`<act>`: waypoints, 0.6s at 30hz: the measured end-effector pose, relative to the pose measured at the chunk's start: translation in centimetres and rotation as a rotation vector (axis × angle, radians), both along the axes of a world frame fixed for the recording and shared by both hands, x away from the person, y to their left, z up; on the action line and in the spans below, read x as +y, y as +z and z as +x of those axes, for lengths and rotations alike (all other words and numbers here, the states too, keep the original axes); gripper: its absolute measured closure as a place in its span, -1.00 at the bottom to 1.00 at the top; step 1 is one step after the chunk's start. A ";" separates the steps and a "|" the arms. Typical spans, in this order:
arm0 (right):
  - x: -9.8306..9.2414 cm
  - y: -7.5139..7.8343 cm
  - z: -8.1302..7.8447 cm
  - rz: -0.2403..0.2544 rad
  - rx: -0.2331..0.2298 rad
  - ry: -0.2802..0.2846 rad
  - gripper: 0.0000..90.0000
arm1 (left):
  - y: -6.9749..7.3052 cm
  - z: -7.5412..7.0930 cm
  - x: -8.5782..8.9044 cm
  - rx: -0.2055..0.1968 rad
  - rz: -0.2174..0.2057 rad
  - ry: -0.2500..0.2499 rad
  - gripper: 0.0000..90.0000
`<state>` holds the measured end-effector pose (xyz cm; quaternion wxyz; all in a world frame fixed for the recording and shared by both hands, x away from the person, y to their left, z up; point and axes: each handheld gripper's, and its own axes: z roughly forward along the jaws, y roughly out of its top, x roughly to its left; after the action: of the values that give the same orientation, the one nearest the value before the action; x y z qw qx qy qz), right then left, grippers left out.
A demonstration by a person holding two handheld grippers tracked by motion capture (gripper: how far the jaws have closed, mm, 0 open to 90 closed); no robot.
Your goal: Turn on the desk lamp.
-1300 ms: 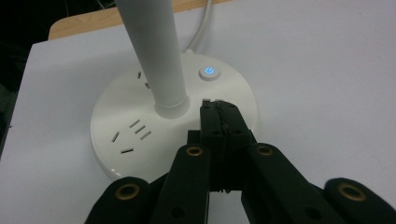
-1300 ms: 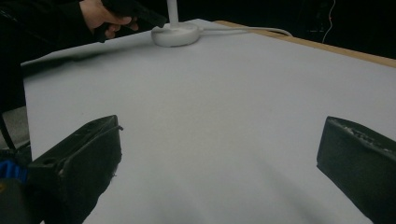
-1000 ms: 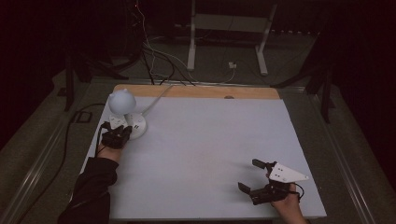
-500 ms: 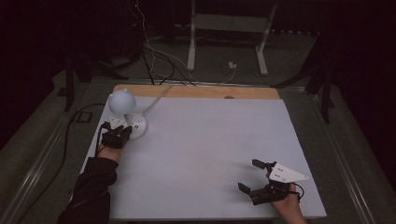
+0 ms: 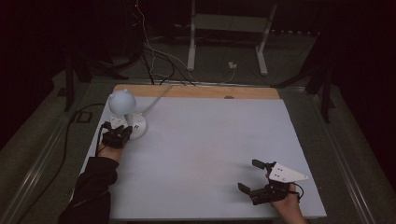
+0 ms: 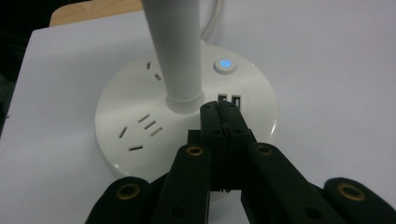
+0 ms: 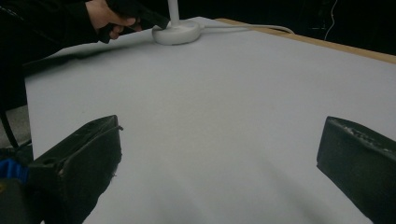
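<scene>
Nothing has moved: left gripper [image 6: 223,122] pinched over lamp base [image 6: 140,126]; right gripper [image 5: 252,176] wide above white table [image 5: 205,140].

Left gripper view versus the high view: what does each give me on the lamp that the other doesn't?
The left gripper view alone gives the detail of the lamp base: a lit blue power button, socket slots, two USB ports, and the left gripper with its jaws shut together, tips over the base by the stem.

The high view alone gives the round lamp head, the whole white table, and the right gripper, open, near the table's front right corner.

Both show the base, its white cord and the left gripper at the base.
</scene>
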<state>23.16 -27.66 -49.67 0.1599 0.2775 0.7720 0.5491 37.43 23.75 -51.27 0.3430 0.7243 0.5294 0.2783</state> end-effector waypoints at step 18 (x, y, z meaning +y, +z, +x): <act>-0.1 0.1 -0.1 -0.004 -0.009 0.000 -1.00 | 1.7 -1.4 0.1 -0.051 -0.064 0.035 0.85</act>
<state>23.06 -27.74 -49.55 0.1636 0.2747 0.7724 0.5488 36.06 23.85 -49.52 0.3746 0.6963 0.5416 0.2854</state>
